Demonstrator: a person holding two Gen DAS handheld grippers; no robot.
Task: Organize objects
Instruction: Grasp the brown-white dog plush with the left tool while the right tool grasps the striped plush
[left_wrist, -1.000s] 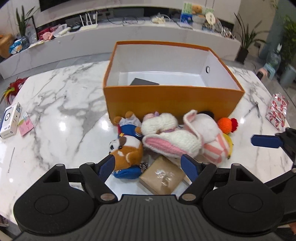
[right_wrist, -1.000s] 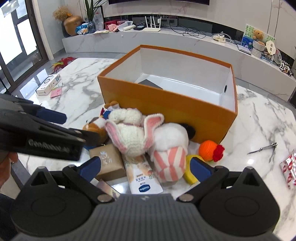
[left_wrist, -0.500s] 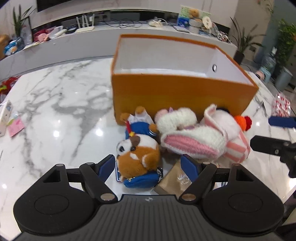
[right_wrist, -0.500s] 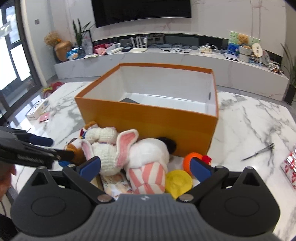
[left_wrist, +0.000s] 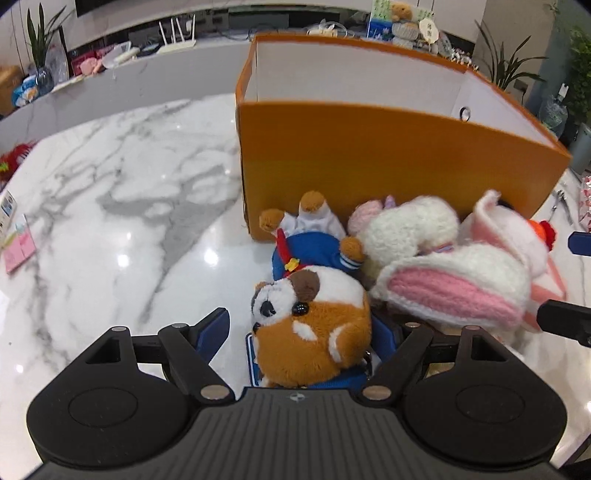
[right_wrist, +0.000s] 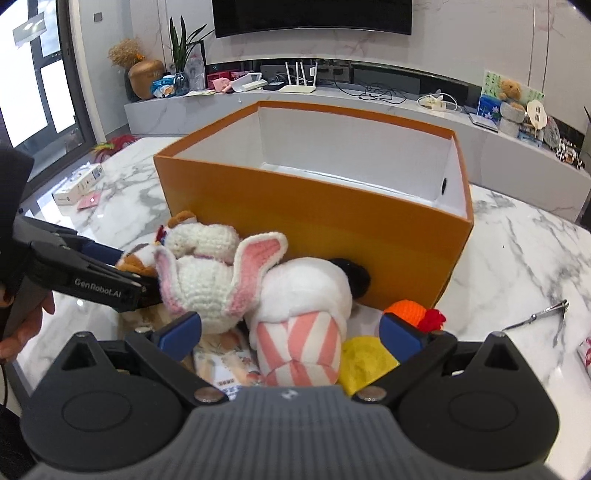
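Observation:
An open orange box (left_wrist: 369, 155) with a white inside stands on the marble table (left_wrist: 110, 206). A pile of toys lies against its front wall. My left gripper (left_wrist: 303, 332) is open, its fingers on either side of a brown and white plush dog (left_wrist: 314, 332) in blue clothes. My right gripper (right_wrist: 291, 332) is open around a white plush with pink striped cloth (right_wrist: 299, 332). A white and pink knitted bunny (right_wrist: 207, 284) lies between the two toys. The box (right_wrist: 314, 206) also shows in the right wrist view.
An orange and red knitted toy (right_wrist: 413, 314) and a yellow item (right_wrist: 365, 358) lie right of the striped plush. A printed packet (right_wrist: 225, 365) lies under the pile. Nail clippers (right_wrist: 543, 314) lie at right. A white carton (right_wrist: 77, 184) and a pink note (left_wrist: 20, 247) lie at left.
Both grippers have moved down and forward into the pile. The left fingers now flank the plush dog, the right fingers the striped plush. Both stay open.

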